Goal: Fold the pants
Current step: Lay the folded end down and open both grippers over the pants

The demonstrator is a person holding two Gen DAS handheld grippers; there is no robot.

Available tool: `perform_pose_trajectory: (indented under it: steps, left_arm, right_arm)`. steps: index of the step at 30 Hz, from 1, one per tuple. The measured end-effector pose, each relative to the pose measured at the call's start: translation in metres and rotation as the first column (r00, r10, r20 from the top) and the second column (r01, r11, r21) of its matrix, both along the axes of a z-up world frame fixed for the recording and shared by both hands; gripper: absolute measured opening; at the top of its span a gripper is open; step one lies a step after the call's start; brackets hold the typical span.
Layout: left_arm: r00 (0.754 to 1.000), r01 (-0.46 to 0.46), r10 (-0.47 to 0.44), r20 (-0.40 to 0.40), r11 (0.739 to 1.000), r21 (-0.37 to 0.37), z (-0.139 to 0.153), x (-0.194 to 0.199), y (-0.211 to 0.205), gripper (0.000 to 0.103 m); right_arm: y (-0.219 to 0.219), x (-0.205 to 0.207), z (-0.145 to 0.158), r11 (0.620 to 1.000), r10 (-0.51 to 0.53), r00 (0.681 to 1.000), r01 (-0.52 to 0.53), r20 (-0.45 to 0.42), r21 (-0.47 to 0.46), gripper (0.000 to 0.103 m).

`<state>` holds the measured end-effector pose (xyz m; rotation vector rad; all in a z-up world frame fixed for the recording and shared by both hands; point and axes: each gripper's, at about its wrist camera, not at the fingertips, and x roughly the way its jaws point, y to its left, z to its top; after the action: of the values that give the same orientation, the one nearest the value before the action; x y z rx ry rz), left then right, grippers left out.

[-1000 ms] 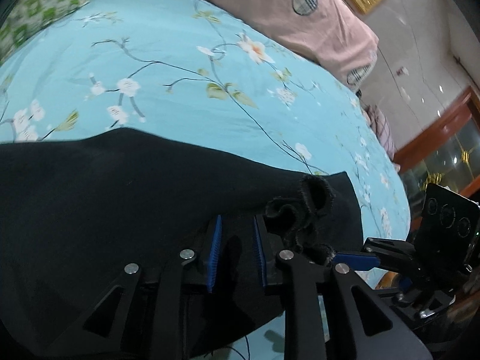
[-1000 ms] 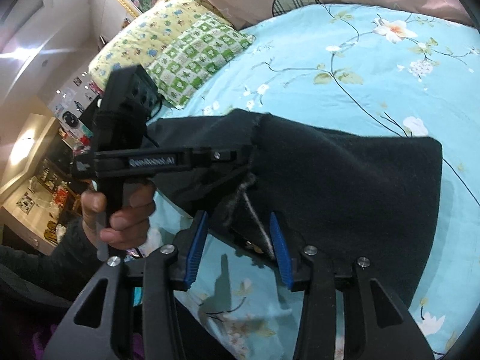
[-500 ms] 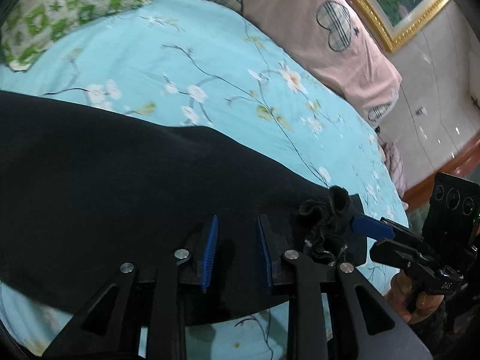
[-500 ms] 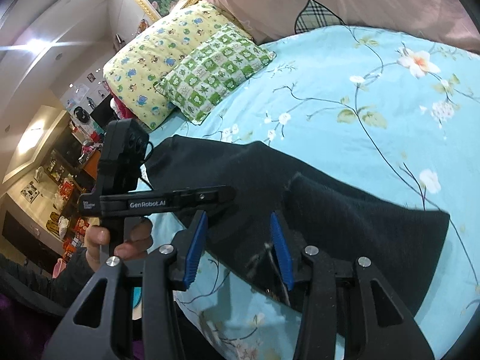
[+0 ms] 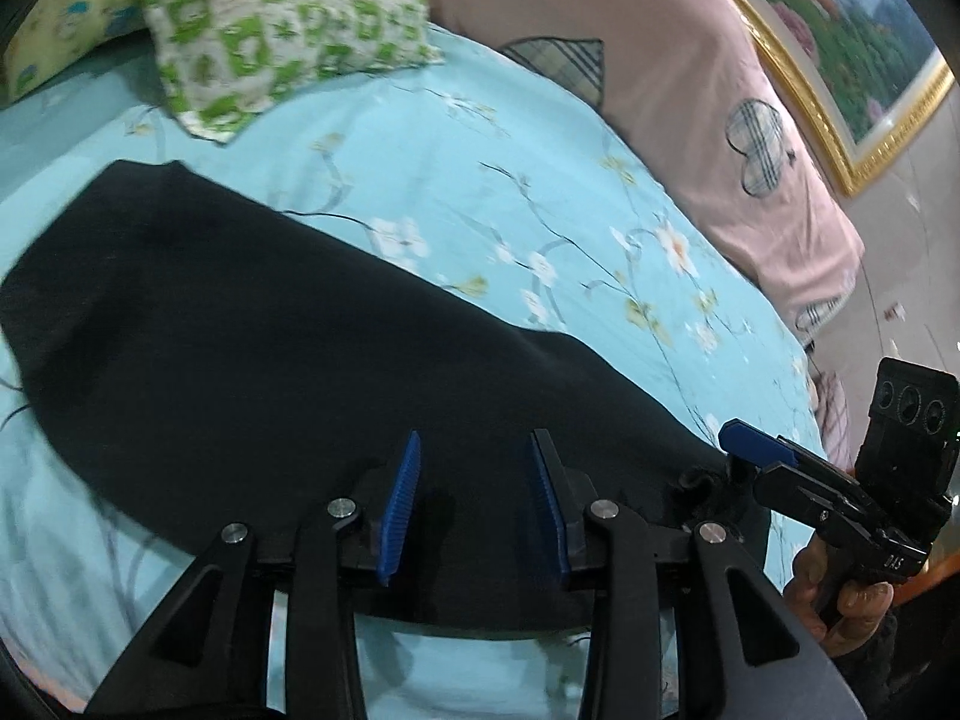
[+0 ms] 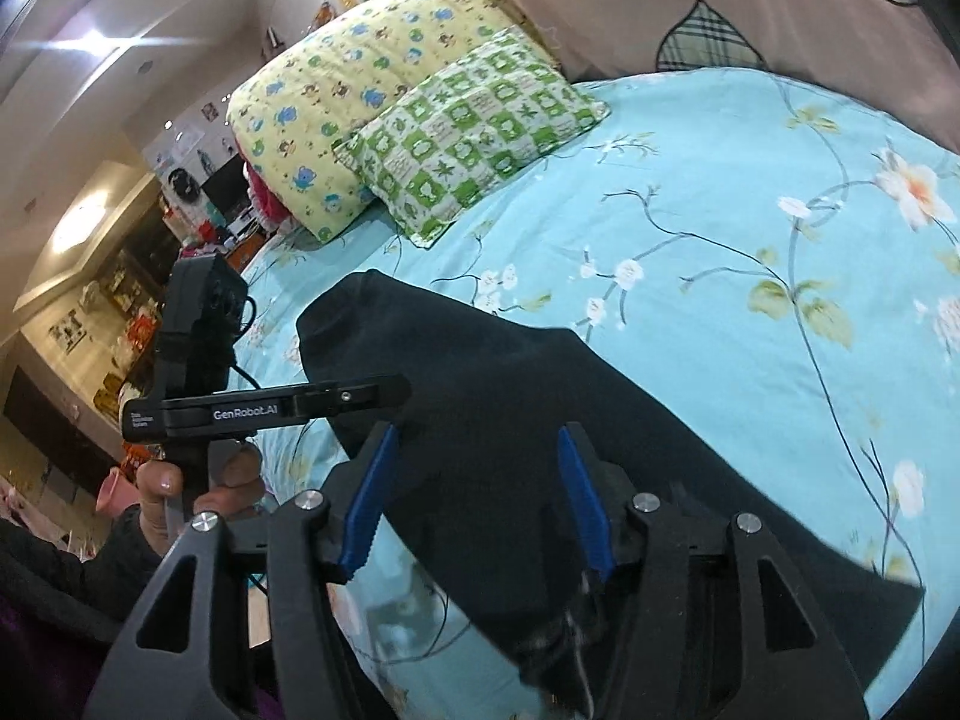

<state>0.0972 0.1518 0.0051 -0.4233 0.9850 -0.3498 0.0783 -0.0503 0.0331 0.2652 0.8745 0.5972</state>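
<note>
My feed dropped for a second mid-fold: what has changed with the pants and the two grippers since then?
Both grippers have just been opening and have backed off toward the near edge. The left gripper is over the black pants with nothing pinched; the right gripper has released the bunched waistband end. The pants now lie flat on the blue floral sheet. The pillows are unchanged.

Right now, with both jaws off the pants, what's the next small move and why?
Probably lower both grippers back to the near edge and re-grip for another fold. The black pants lie as one long folded strip across the blue sheet. The left gripper and right gripper have just been opening, and their blue pads stand clear of the cloth.
</note>
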Motion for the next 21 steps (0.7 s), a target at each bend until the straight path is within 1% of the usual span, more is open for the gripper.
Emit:
perform_pose_trajectory:
  steps: [4,12,21]
  left_arm:
    - [0.999,-0.054,0.054,0.001,0.999,0.000,0.003,-0.002,0.023,0.043]
    - [0.990,-0.139,0.138,0.013,0.990,0.021,0.011,-0.005,0.067,0.043]
    - [0.984,-0.178,0.178,0.014,0.984,0.021,0.014,-0.010,0.092,0.043]
  right_arm:
    - [0.013,0.017,0.000,0.999,0.039,0.999,-0.039,-0.006,-0.007,0.057]
    - [0.048,0.050,0.002,0.992,0.127,0.992,-0.127,-0.010,-0.020,0.058]
    - [0.081,0.077,-0.001,0.978,0.208,0.978,-0.209,-0.026,-0.023,0.058]
